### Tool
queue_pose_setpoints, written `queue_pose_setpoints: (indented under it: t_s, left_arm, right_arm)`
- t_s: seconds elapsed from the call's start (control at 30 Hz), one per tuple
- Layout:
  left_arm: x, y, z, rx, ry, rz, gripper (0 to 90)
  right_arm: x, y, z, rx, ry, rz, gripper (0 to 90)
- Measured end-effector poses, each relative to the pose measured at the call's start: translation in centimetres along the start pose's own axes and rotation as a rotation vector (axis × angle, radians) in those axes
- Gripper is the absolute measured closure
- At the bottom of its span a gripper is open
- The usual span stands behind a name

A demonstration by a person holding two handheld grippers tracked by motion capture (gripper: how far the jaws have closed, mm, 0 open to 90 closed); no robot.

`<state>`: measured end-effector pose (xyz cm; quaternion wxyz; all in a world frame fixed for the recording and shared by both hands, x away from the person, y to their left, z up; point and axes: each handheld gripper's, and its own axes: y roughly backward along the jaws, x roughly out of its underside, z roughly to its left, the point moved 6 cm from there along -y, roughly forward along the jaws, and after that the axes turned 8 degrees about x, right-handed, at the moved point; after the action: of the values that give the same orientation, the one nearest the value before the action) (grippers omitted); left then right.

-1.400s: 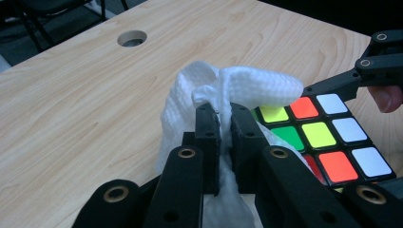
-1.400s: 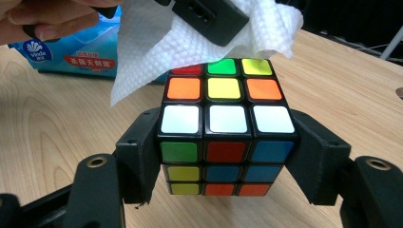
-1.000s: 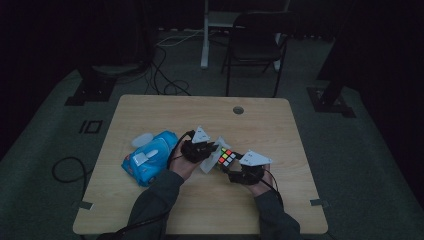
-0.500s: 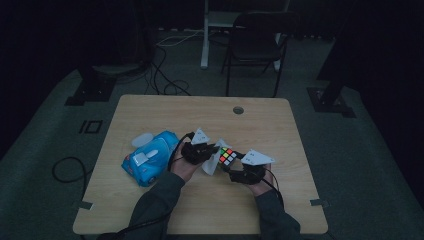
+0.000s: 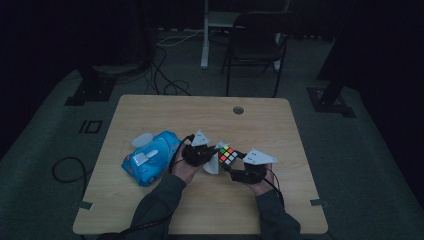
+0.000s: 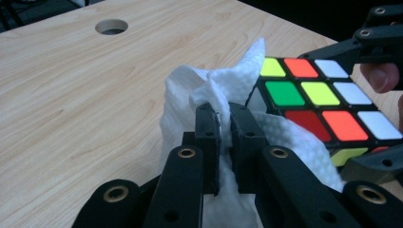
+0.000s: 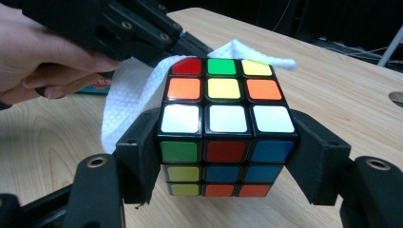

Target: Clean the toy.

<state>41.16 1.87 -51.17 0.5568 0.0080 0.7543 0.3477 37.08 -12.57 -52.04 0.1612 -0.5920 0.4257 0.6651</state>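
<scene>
A scrambled colour cube (image 7: 223, 123) is clamped between the jaws of my right gripper (image 7: 223, 152), just above the wooden table (image 5: 280, 130). The cube (image 5: 227, 155) sits between both hands in the high view. My left gripper (image 6: 224, 128) is shut on a white wipe (image 6: 209, 90), which is pressed against the cube's (image 6: 328, 99) side. In the right gripper view the wipe (image 7: 128, 104) drapes behind the cube's left edge, with the left gripper (image 7: 142, 33) above it. From overhead, the left gripper (image 5: 212, 156) and right gripper (image 5: 235, 167) meet at the cube.
A blue pack of wipes (image 5: 150, 157) lies on the table to the left of my left hand. A round cable hole (image 5: 238, 110) is in the far part of the tabletop. A chair (image 5: 255, 45) and cables (image 5: 165, 75) stand on the floor beyond the table.
The left gripper with the wipe has shifted slightly against the cube. The right gripper keeps the cube in nearly the same place.
</scene>
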Motion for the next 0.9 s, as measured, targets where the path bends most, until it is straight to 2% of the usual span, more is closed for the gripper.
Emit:
queue_pose_setpoints:
  t_s: [0.5, 0.7, 0.9]
  left_arm:
    - [0.73, -0.16, 0.07, 0.004, -0.004, 0.028, 84.5]
    - [0.63, -0.08, 0.03, 0.005, -0.002, 0.023, 84.4]
    - [0.10, 0.24, -0.03, 0.015, 0.005, -0.003, 84.5]
  right_arm:
    - [-0.29, 0.35, -0.41, 0.002, -0.023, -0.019, 34.9]
    - [-0.30, 0.36, -0.45, -0.002, -0.028, -0.022, 34.9]
    - [-0.18, 0.21, -0.28, -0.010, -0.027, -0.018, 34.9]
